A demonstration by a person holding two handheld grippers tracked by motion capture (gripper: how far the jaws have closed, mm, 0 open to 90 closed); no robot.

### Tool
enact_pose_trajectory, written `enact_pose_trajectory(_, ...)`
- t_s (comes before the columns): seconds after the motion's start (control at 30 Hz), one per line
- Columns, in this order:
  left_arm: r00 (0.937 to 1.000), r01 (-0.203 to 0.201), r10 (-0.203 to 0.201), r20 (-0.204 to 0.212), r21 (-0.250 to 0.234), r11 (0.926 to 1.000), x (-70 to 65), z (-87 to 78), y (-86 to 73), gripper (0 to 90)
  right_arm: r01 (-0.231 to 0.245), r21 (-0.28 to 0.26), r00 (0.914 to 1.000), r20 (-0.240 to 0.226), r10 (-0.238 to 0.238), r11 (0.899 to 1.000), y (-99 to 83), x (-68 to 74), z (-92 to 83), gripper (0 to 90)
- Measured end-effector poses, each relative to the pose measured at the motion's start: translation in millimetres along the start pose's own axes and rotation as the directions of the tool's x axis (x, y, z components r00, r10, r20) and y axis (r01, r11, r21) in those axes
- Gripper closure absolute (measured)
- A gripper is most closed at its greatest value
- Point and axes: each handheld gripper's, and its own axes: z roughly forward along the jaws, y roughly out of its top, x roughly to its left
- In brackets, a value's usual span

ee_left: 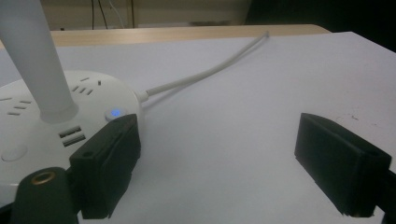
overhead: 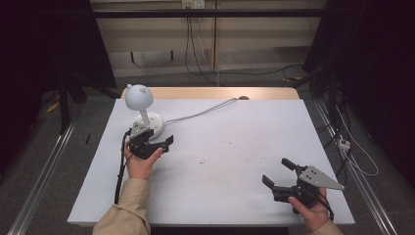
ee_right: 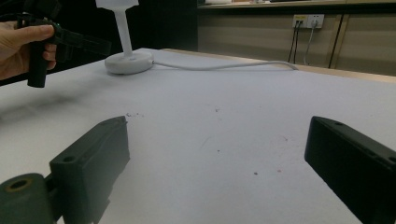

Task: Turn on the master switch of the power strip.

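Observation:
A white desk lamp stands at the table's far left, its domed head [overhead: 139, 96] on a stem [ee_left: 37, 60] above a round base [overhead: 151, 121]. The base [ee_left: 28, 121] carries sockets, USB ports and a small button [ee_left: 115, 113] lit blue. My left gripper [overhead: 156, 139] is open just in front of the base; in the left gripper view [ee_left: 219, 140] its left jaw lies close against the base rim below the button, with nothing between the jaws. My right gripper [overhead: 276, 171] is open near the front right, over bare table [ee_right: 215, 144].
The lamp's white cable [overhead: 200, 113] runs from the base to the far table edge. A white sheet [overhead: 220, 156] covers the table, with a wooden strip [overhead: 210, 93] at the back. Metal rails and loose cables lie on the floor at both sides.

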Motion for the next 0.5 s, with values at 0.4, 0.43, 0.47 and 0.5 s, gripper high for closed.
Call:
enact_pose_trajectory(0.4, 0.9989, -0.043, 0.043, 0.015, 0.002, 0.9991, -2.4, -14.6, -2.3, 11.2, 0.006, 0.005, 1.0, -0.001, -0.006, 1.0, -0.4, -0.2, 0.2, 6.1)
enact_pose_trajectory(0.43, 0.999, -0.042, 0.042, 0.017, -0.001, 0.9991, -3.1, -15.3, -2.3, 11.1, 0.007, 0.005, 1.0, -0.001, -0.007, 1.0, -0.3, -0.1, 0.2, 6.1)
enact_pose_trajectory(0.47, 0.9987, -0.047, 0.047, 0.021, 0.002, 0.9989, -3.2, -16.2, -2.1, 10.8, 0.006, 0.004, 1.0, -0.002, -0.006, 1.0, -0.3, 0.0, 0.2, 6.1)
enact_pose_trajectory(0.5, 0.9985, -0.049, 0.049, 0.023, 0.002, 0.9988, -3.8, -17.2, -2.0, 10.8, 0.006, 0.004, 1.0, -0.003, -0.006, 1.0, -0.3, 0.1, 0.3, 6.1)
